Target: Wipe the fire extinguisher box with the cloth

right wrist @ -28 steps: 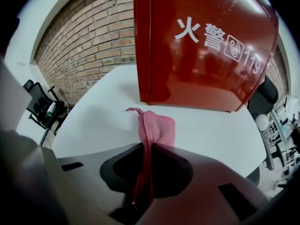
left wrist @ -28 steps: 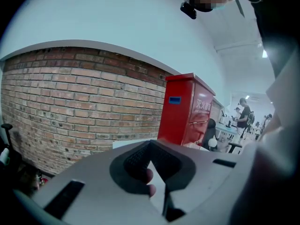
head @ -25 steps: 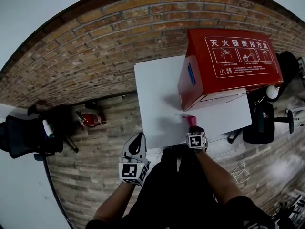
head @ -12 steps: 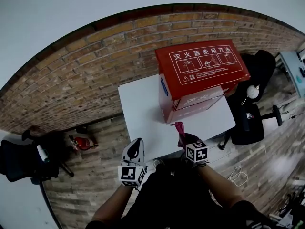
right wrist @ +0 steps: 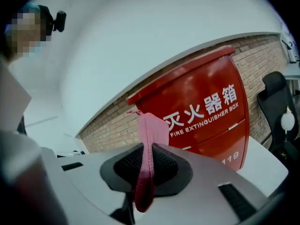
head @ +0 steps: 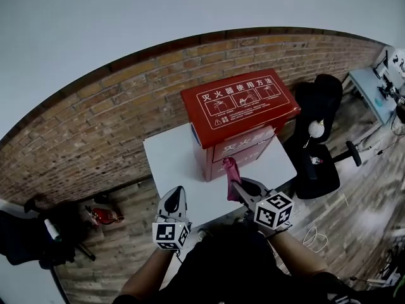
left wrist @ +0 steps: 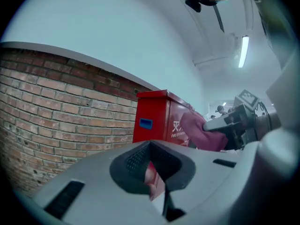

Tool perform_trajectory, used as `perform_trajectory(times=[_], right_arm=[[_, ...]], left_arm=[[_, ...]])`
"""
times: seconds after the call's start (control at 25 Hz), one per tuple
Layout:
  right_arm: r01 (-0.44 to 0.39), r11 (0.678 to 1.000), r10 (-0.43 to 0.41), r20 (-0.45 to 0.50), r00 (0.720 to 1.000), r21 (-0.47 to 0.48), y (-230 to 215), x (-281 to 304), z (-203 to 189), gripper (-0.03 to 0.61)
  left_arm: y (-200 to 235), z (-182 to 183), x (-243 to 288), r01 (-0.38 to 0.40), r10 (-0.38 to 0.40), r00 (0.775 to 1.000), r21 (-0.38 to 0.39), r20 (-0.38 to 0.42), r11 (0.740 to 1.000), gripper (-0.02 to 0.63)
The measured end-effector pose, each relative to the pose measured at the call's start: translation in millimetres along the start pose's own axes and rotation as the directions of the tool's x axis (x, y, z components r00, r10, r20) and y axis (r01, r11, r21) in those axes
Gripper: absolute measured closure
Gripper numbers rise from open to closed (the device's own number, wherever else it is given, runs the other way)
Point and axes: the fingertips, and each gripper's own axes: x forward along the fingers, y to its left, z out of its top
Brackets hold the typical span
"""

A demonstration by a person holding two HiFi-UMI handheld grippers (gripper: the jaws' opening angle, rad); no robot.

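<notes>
Red box [head: 240, 103] with white lettering stands closed at the table's [head: 168, 160] far edge. Pink cloth [head: 229, 170] hangs pinched in the right gripper [head: 235, 185], before the box. Left gripper [head: 176, 193] is pressed together, empty.

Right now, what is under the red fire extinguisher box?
The fire extinguisher box stands on the white table. Whatever lies directly beneath it is covered by the box itself and cannot be seen.

Glossy red box [head: 240, 100]; soft pink cloth [head: 229, 170]; rough brick wall [head: 95, 125]; smooth white table [head: 169, 163].
</notes>
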Motion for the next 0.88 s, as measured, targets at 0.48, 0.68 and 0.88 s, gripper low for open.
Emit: perform_trajectory(times=[0.48, 0.68, 0.88], right_arm=[[-0.040, 0.999, 0.043, 0.184, 0.982, -0.017, 19, -50, 80, 0.517], [-0.050, 0.997, 0.060, 0.205, 0.977, -0.055, 10, -69, 112, 0.517], [-0.079, 0.995, 0.092, 0.223, 0.971, -0.066, -15, -87, 162, 0.517]], left_arm=[[-41, 93, 9, 0.108, -0.107, 0.989, -0.004, 0.106, 0.994, 0.589], [-59, 129, 13, 0.121, -0.124, 0.980, 0.025, 0.157, 0.992, 0.589], [-64, 135, 33, 0.064, -0.073, 0.985, 0.059, 0.158, 0.996, 0.589]])
